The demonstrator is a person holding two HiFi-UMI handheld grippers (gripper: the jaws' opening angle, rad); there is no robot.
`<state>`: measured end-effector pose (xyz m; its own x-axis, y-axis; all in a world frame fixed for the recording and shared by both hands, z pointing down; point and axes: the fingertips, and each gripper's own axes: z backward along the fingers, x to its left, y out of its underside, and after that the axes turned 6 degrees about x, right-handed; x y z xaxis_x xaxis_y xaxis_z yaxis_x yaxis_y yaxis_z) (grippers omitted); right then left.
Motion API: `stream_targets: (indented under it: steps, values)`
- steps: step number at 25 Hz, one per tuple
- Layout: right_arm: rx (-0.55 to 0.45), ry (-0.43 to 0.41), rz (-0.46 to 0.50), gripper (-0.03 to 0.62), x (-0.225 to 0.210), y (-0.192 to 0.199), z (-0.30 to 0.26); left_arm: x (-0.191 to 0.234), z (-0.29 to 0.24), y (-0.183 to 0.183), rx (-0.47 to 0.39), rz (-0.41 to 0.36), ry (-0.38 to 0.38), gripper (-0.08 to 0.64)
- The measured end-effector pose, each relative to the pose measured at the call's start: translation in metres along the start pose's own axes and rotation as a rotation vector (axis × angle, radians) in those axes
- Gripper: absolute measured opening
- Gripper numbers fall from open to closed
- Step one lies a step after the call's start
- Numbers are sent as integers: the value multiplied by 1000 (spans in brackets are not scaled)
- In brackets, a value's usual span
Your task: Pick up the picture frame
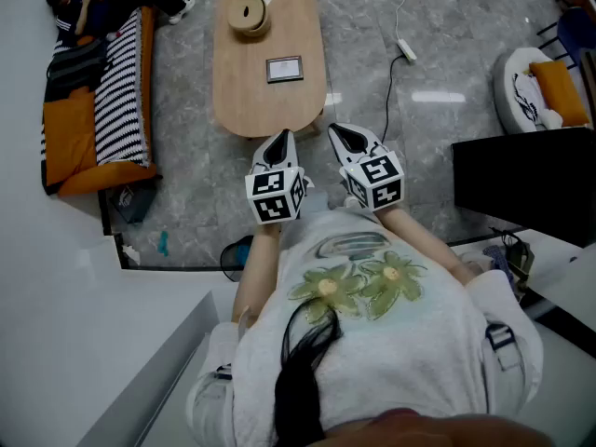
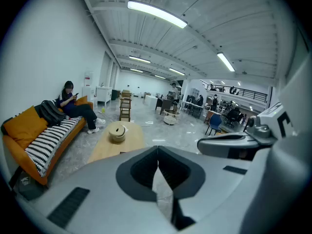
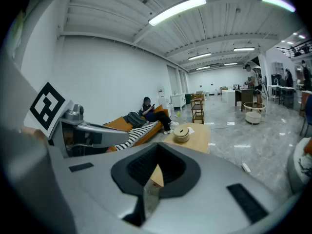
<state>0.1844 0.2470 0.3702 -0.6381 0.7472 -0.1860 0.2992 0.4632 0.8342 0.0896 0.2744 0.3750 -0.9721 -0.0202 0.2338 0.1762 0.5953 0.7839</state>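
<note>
A small dark picture frame (image 1: 284,69) lies flat on the oval wooden table (image 1: 242,101), toward its near end. Both grippers are held side by side in front of the person's chest, short of the table's near edge. The left gripper (image 1: 281,140) is shut with nothing between its jaws, and its own view shows the jaws (image 2: 157,162) meeting. The right gripper (image 1: 344,136) is likewise shut and empty (image 3: 155,172). Each points forward and slightly down toward the table (image 2: 105,149) (image 3: 200,135). The frame is hidden behind the jaws in both gripper views.
A round wooden container (image 1: 250,15) (image 2: 117,132) (image 3: 181,134) stands at the table's far end. An orange sofa with a striped blanket (image 1: 112,91) holds a seated person (image 1: 98,3) at the left. A power strip and cable (image 1: 406,50) lie on the floor; a black desk (image 1: 521,177) stands right.
</note>
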Motion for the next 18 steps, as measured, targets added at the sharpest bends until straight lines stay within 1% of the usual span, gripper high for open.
stream_targets:
  steps: [4,10,14,18]
  values:
    - [-2,12,-11,6,5,-6,-16,15,-5,-3,17,-3,16,17]
    - [-53,29,-40,8,17,-17,-40,39,-14,-4,40,-3,57,17]
    - [-46,54,-62,8,21,-10,-45,48,-15,-2,59,-17,74,17]
    - [-31,76,-80,8,21,-6,-46,53,-12,2,70,-13,84,17]
